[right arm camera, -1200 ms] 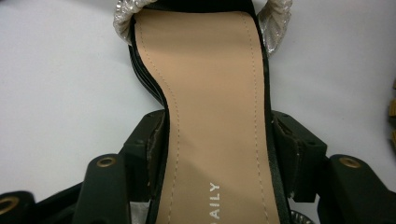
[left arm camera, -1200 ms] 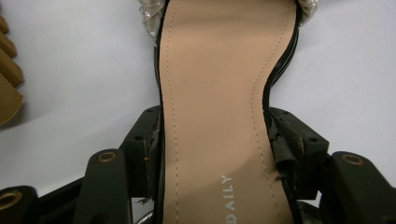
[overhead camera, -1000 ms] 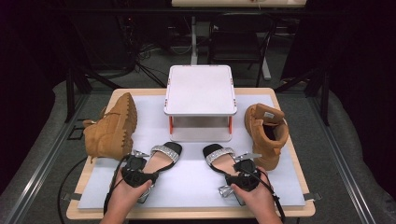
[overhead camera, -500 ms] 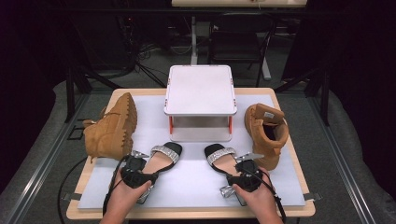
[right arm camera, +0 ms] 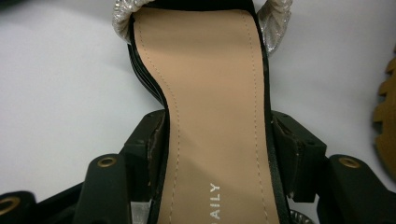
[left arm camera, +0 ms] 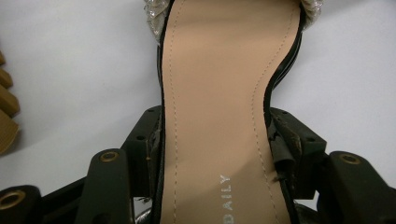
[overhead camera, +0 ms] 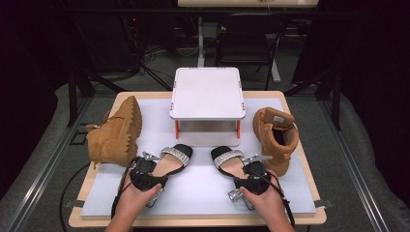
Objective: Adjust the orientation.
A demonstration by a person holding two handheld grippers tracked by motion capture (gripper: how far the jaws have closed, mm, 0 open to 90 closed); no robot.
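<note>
both sandals [overhead camera: 175, 159] shifted slightly, clamped in the grippers [overhead camera: 145, 169].

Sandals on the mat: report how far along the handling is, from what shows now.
Done: each gripper is clamped on a sandal at its heel end. In hand: the left gripper holds the left sandal, the right gripper the right sandal, both low over the white mat. Left: probably placing them; the white stand is bare and both tan boots sit untouched.
</note>
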